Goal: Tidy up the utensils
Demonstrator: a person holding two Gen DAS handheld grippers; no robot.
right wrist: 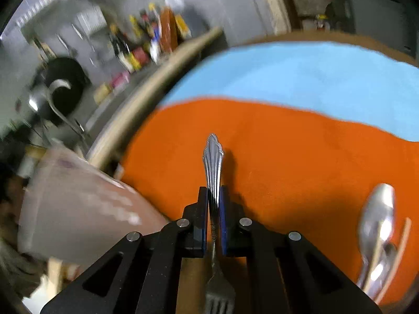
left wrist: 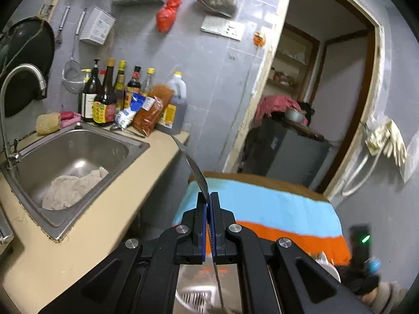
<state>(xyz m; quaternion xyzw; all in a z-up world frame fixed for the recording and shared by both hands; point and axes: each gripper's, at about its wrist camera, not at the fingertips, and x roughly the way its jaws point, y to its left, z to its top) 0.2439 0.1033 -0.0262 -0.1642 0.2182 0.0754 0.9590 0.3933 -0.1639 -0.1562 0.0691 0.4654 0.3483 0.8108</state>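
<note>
My left gripper (left wrist: 208,196) is shut on a thin metal utensil (left wrist: 192,164), seen edge-on; its flat end sticks up past the fingertips and its shaft runs down toward a white slotted basket (left wrist: 195,299) below. My right gripper (right wrist: 214,192) is shut on a silver fork (right wrist: 213,162); the ornate handle points forward over the orange cloth, and the tines (right wrist: 219,303) hang below the fingers. Two spoons (right wrist: 377,225) and wooden chopsticks (right wrist: 400,248) lie on the cloth at the right.
An orange and blue cloth (right wrist: 288,144) covers the table. A translucent plastic container (right wrist: 78,209) stands at the left. A steel sink (left wrist: 76,154) with a rag, a tap (left wrist: 23,78) and several sauce bottles (left wrist: 112,96) line the counter. A doorway (left wrist: 314,91) lies beyond.
</note>
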